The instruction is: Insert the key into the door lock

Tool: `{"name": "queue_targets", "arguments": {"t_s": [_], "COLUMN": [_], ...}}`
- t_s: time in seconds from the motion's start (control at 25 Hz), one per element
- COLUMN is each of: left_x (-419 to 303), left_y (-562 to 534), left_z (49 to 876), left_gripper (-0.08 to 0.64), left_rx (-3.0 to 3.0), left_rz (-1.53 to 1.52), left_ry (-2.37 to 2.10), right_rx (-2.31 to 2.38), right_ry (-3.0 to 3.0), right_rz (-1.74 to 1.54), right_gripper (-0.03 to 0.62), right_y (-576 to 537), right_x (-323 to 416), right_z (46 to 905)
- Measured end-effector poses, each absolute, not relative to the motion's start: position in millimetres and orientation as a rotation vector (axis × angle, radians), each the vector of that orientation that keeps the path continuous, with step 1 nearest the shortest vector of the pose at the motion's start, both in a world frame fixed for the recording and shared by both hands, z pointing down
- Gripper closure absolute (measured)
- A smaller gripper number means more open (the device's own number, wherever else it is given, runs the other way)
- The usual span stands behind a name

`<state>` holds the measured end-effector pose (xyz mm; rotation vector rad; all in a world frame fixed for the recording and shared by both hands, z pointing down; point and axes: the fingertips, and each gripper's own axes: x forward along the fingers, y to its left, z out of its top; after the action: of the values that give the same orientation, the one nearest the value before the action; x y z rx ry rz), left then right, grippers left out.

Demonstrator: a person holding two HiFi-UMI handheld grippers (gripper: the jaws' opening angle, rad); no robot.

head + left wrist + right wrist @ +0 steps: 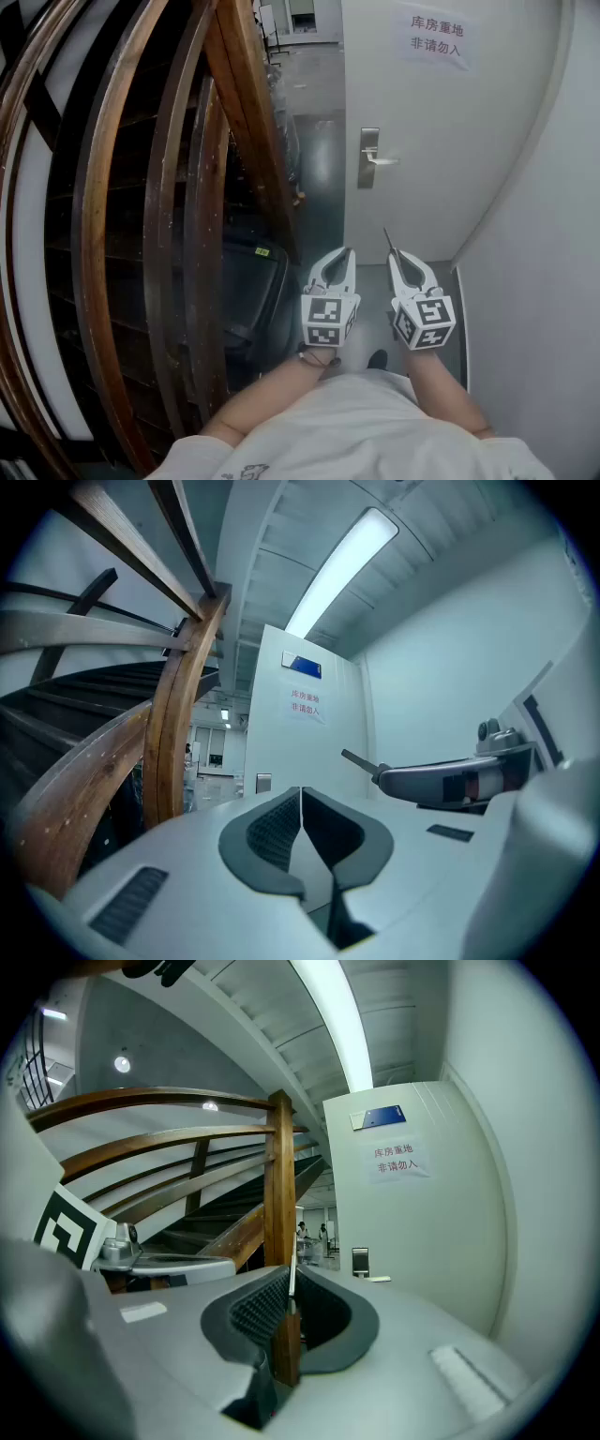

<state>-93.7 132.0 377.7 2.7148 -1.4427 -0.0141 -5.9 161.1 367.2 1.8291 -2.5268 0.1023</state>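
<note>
Right gripper [397,255] pinches key [388,238], seen edge-on, barely visible; left gripper [345,253] pressed together, empty. door lock [368,159] well apart, detail too small.

The left gripper [344,252] and right gripper [396,254] are held side by side just beyond the person's shirt [366,422], both aimed at the far white door [469,141]. The left jaws meet on nothing. A thin key [387,237] juts from the right jaws. The handle [373,159] is well beyond both, with a sign [436,41] above it. Wooden railings [169,234] fill the left.
</note>
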Motion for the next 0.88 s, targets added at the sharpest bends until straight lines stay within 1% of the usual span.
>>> {"name": "queue_targets", "arguments": {"t_s": [0.52, 0.72, 0.88], "left_x": [-78, -63, -43], "left_y": [104, 80, 52], "left_z": [387, 391, 391], "left_gripper": [0.551, 0.551, 0.551], "left_rx": [2.694, 2.691, 2.694], "left_rz": [-0.005, -0.011, -0.042], "left_ry": [-1.452, -1.462, -1.458], "right_rx": [1.804, 1.791, 1.767], "right_ry": [-2.566, -2.593, -2.597], "right_rz": [0.131, 0.193, 0.183], "right_gripper": [0.568, 0.566, 0.568], "right_y": [134, 109, 81], "right_x": [8, 27, 48], "right_z": [374, 381, 385]}}
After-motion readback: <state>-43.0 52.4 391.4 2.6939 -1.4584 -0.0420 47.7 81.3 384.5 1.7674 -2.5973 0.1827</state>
